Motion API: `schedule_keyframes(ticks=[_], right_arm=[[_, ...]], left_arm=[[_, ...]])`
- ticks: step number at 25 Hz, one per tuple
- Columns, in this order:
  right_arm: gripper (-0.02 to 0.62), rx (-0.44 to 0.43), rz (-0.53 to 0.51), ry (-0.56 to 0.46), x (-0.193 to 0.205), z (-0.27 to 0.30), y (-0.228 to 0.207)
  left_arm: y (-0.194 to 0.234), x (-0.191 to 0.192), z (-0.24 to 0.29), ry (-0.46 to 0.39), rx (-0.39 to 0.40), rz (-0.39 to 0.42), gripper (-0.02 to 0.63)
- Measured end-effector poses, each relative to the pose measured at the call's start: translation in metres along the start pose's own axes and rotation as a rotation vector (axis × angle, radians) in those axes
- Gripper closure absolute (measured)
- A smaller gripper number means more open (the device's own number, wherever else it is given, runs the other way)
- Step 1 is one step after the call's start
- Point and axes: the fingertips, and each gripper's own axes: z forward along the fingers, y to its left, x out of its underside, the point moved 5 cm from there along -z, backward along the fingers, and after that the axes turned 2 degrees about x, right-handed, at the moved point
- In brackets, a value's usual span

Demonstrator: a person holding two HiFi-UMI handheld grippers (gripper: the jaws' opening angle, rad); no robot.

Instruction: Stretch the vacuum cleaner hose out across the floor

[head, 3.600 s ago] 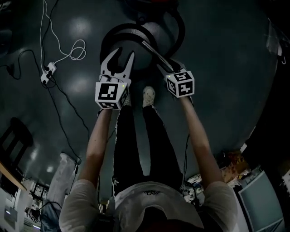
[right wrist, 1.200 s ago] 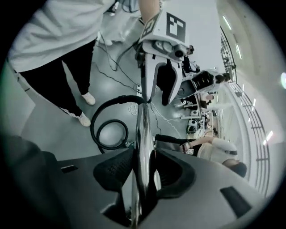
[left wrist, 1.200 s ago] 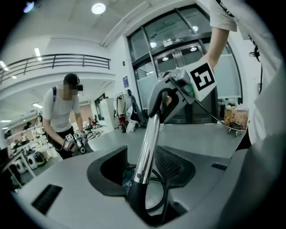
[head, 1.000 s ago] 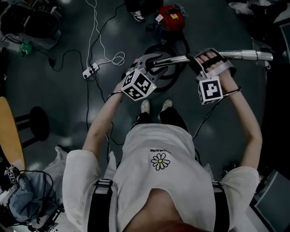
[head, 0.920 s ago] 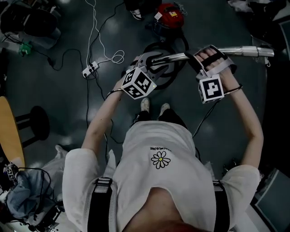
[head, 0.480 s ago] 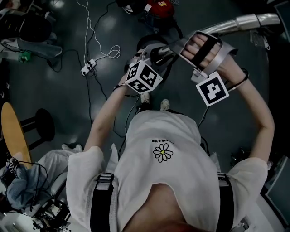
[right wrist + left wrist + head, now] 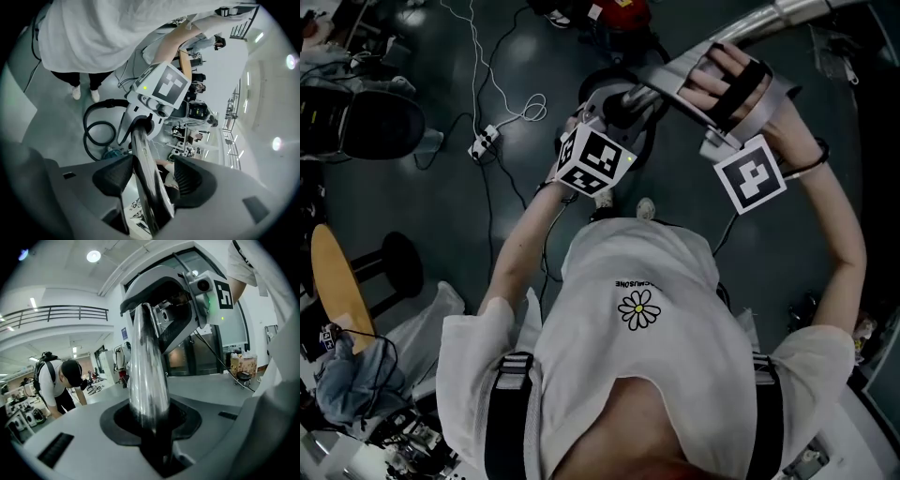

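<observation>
Just-opening tongs (image 7: 152, 180) round metal wand (image 7: 142, 157), perhaps loose

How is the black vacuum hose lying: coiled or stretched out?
Coiled: the hose lies in round loops on the floor beside the person's shoes, not yet pulled straight.

We are looking down on a dark glossy floor (image 7: 441, 225) catching ceiling glare, a white cable (image 7: 476, 56) looping to a power strip (image 7: 484, 142), a round black stool (image 7: 400, 265) standing beside a wooden tabletop (image 7: 334, 286), a balcony railing (image 7: 61, 312) running under ceiling lamps (image 7: 93, 256).
</observation>
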Motion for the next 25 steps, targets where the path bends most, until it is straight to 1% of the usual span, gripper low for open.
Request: schedule_keyframes(ticks=[2, 3, 5, 6, 7, 8, 9, 10, 11, 12, 13, 14, 15, 16, 17, 18, 19, 20, 21, 22, 23, 25], right_arm=[[0.333, 0.071, 0.011, 0.045, 0.013, -0.009, -0.010], [0.333, 0.132, 0.023, 0.095, 0.024, -0.019, -0.018], [0.334, 0.318, 0.088, 0.248, 0.054, -0.049, -0.043], [0.334, 0.408, 0.160, 0.321, 0.069, -0.066, -0.054], [0.334, 0.484, 0.268, 0.366, 0.081, -0.083, -0.059], [0.334, 0.552, 0.413, 0.378, 0.089, -0.098, -0.058], [0.334, 0.616, 0.595, 0.362, 0.093, -0.109, -0.051], [0.334, 0.673, 0.820, 0.322, 0.094, -0.115, -0.037], [0.334, 0.723, 1.089, 0.262, 0.092, -0.117, -0.016], [0.334, 0.753, 1.391, 0.190, 0.087, -0.113, 0.014], [0.334, 0.749, 1.709, 0.114, 0.079, -0.106, 0.050], [0.335, 0.718, 2.036, 0.027, 0.068, -0.094, 0.091], [0.336, 0.679, 2.361, -0.081, 0.053, -0.080, 0.131], [0.336, 0.646, 2.664, -0.203, 0.036, -0.064, 0.169], [0.336, 0.620, 2.931, -0.320, 0.019, -0.049, 0.205], [0.336, 0.593, 3.156, -0.413, 0.003, -0.034, 0.238], [0.336, 0.560, 3.346, -0.479, -0.012, -0.020, 0.267], [0.336, 0.521, 3.505, -0.519, -0.025, -0.007, 0.292], [0.336, 0.480, 3.633, -0.538, -0.037, 0.005, 0.313], [0.336, 0.437, 3.733, -0.537, -0.048, 0.016, 0.329], [0.334, 0.399, 3.807, -0.523, -0.057, 0.025, 0.341], [0.334, 0.324, 3.901, -0.485, -0.074, 0.039, 0.353]], left_arm=[[0.006, -0.004, 0.000, -0.004, -0.014, -0.020, 0.489], [0.010, -0.005, -0.001, -0.006, -0.026, -0.042, 0.489], [0.019, -0.005, -0.007, -0.003, -0.062, -0.104, 0.489], [0.023, -0.006, -0.011, -0.001, -0.083, -0.141, 0.489], [0.028, -0.006, -0.015, -0.004, -0.105, -0.185, 0.489], [0.032, -0.007, -0.019, -0.013, -0.126, -0.234, 0.489], [0.034, -0.008, -0.022, -0.028, -0.145, -0.285, 0.489], [0.036, -0.008, -0.027, -0.045, -0.164, -0.333, 0.489], [0.037, -0.008, -0.032, -0.063, -0.186, -0.373, 0.489], [0.037, -0.010, -0.037, -0.081, -0.210, -0.405, 0.489], [0.036, -0.012, -0.043, -0.097, -0.233, -0.430, 0.489], [0.034, -0.014, -0.049, -0.109, -0.253, -0.450, 0.489], [0.033, -0.016, -0.054, -0.118, -0.271, -0.469, 0.489], [0.033, -0.018, -0.058, -0.123, -0.285, -0.487, 0.489], [0.034, -0.019, -0.061, -0.127, -0.298, -0.504, 0.491], [0.035, -0.020, -0.061, -0.128, -0.309, -0.518, 0.491], [0.037, -0.019, -0.061, -0.128, -0.319, -0.530, 0.491], [0.038, -0.018, -0.059, -0.125, -0.328, -0.539, 0.491], [0.039, -0.017, -0.056, -0.121, -0.335, -0.546, 0.491], [0.040, -0.016, -0.055, -0.118, -0.342, -0.551, 0.491], [0.040, -0.016, -0.055, -0.116, -0.348, -0.556, 0.491], [0.039, -0.022, -0.060, -0.128, -0.359, -0.563, 0.491]])
